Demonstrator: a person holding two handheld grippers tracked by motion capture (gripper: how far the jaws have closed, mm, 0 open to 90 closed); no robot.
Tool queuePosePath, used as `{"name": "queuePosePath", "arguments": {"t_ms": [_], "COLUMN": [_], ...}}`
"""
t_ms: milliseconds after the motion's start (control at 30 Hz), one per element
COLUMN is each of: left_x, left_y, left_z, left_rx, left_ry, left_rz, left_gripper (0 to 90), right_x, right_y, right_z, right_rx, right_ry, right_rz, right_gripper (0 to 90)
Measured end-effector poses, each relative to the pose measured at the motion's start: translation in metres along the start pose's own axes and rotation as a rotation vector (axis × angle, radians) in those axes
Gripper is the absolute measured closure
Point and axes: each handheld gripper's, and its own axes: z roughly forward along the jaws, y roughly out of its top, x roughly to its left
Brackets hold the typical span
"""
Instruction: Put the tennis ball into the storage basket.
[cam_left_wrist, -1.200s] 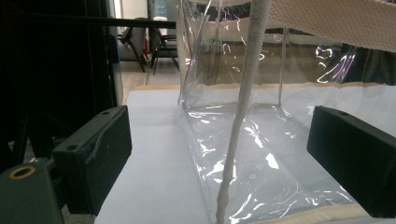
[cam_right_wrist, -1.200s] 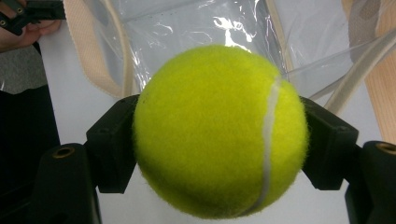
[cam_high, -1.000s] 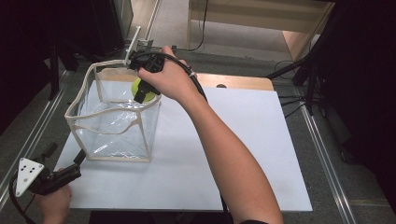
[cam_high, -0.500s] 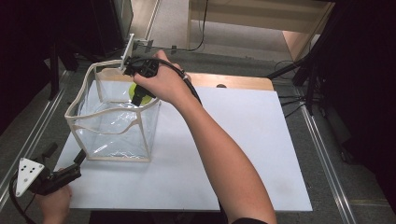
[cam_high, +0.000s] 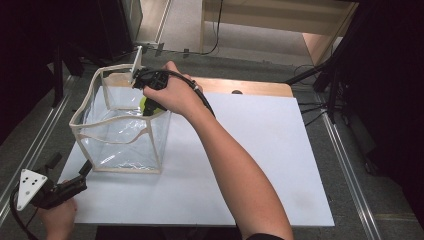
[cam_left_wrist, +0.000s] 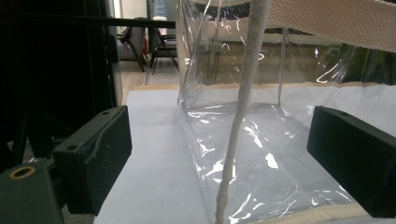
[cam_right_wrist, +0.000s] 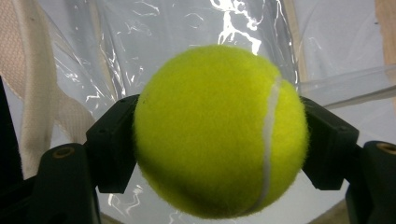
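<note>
1. Tennis ball: bright yellow-green, fuzzy felt nap, one curved white seam running down its right side in the right gripper view. No brand mark or lettering was readable on the visible face.
2. Right gripper was clamped on the ball, one black jaw pressed against each side. In the high view the ball showed as a small yellow patch under the person's right hand, at the far right corner of the clear bag's open top, just inside the rim.
3. Clear bag: transparent plastic walls, creased and glinting, edged with cream fabric trim; it stood upright on the white tabletop, near its left side. No print seen on it.
4. Left gripper sat low at the near left corner of the tabletop, jaws spread wide and holding nothing. In the left gripper view the bag's near corner seam stood between the two jaws, touching neither.
</note>
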Motion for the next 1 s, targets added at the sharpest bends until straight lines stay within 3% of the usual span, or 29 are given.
{"name": "queuePosePath", "arguments": {"t_ms": [200,400,633,1000], "left_x": [0.0,0.0,0.0,-0.001], "left_y": [0.0,0.0,0.0,0.0], "left_z": [0.0,0.0,0.0,0.001], "left_rx": [0.0,-0.001,0.001,-0.001], "left_ry": [-0.001,-0.002,0.0,-0.003], "left_rz": [-0.001,-0.003,-0.003,0.003], "left_gripper": [6.9,6.9,6.9,6.9], "right_x": [0.001,0.0,0.002,0.008], "right_y": [-0.001,-0.004,-0.007,-0.017], "right_z": [0.008,0.009,-0.004,-0.028], "right_rx": [0.03,0.011,-0.044,-0.114], "right_ry": [-0.008,-0.006,-0.016,-0.028], "right_rz": [0.003,0.017,0.022,0.034], "right_gripper": [22.8,18.9,9.6,9.6]}}
